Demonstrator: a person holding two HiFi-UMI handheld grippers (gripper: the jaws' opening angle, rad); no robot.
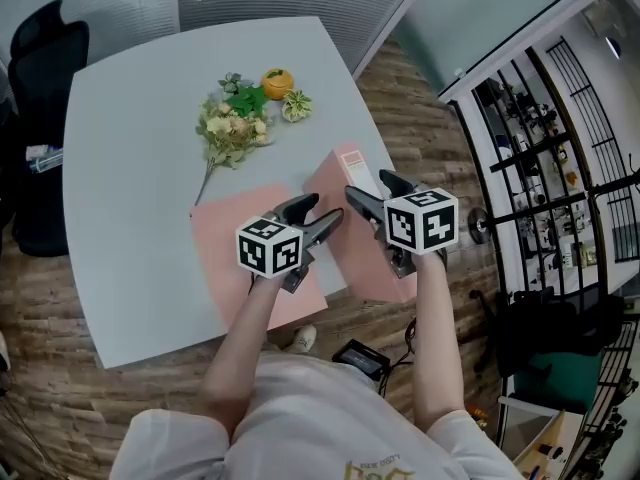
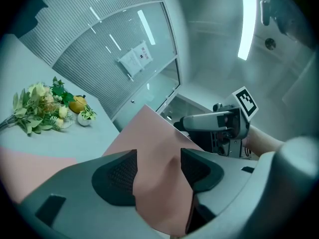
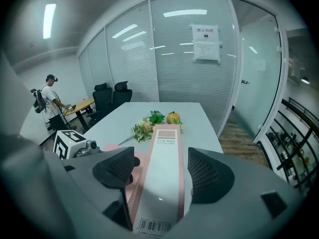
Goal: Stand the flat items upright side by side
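**A:** Where are the 2 pink file boxes?

**B:** The flat file box [image 1: 225,253] lies on the grey surface [image 1: 130,168], near its front edge. The raised file box [image 1: 345,266] is just to the right of it. It is tipped up at a slant with its white spine uppermost, close to the right edge of the surface.

**A:** Do the 2 touch?

**B:** From the head view their near edges meet or overlap, and I cannot tell which.

**A:** What about the left hand-held gripper?

**B:** The left hand-held gripper [image 1: 322,210] reaches over the flat file box to the left side of the raised one. In its own view [image 2: 158,166] a pink panel of the raised file box [image 2: 154,143] fills the gap between the jaws. Both pads sit against the panel, so it is clamped on that box.

**A:** And the right one?

**B:** The right hand-held gripper [image 1: 368,186] points down at the spine. In its own view [image 3: 160,171] the jaws stand wide apart, 1 on each side of the white spine [image 3: 162,183], which is labelled FILE BOX. A thin gap shows at the right pad, so they are not squeezing it.

**A:** Is anything else on the surface?

**B:** A bunch of flowers [image 1: 232,123] and an orange fruit [image 1: 277,81] lie toward the far side, well apart from both boxes.
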